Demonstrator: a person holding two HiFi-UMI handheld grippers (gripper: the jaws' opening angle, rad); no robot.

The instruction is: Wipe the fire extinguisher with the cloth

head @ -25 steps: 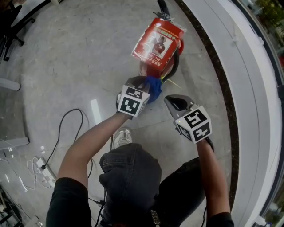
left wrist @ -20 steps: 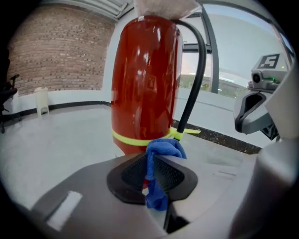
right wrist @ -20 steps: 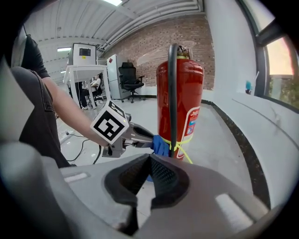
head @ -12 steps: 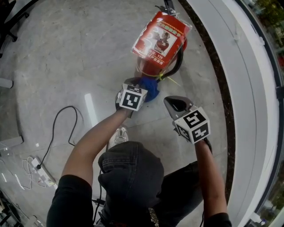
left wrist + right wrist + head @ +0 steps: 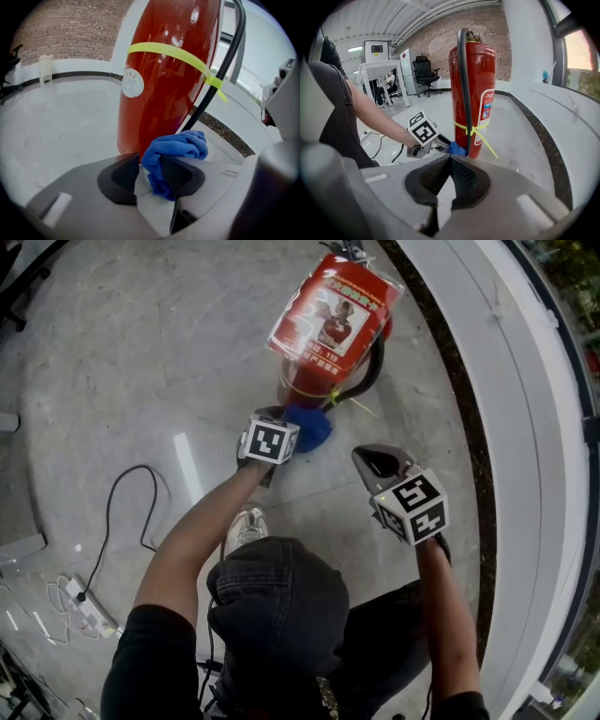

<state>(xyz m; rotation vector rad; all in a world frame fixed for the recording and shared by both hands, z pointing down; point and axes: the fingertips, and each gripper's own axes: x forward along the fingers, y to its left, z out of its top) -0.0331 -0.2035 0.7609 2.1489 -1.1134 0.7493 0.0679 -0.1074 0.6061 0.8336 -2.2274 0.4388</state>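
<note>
**Operator and rig, appearance**

Dark short-sleeved top (image 5: 141,657). Dark grey jeans (image 5: 277,592). One white trainer (image 5: 246,526) showing. Left gripper (image 5: 149,161) and right gripper (image 5: 450,164): pale grey moulded bodies, black ribbed pads (image 5: 180,176). Each carries a cube (image 5: 269,442) faced with black-and-white square markers, white-bordered.

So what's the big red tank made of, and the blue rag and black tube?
Fire extinguisher: looks like painted metal, glossy red; bright reflections streak its smooth body.
Cloth: soft fuzzy fabric, maybe microfibre; it bunches in loose folds.
Hose: probably black rubber, matte and curving.
</note>
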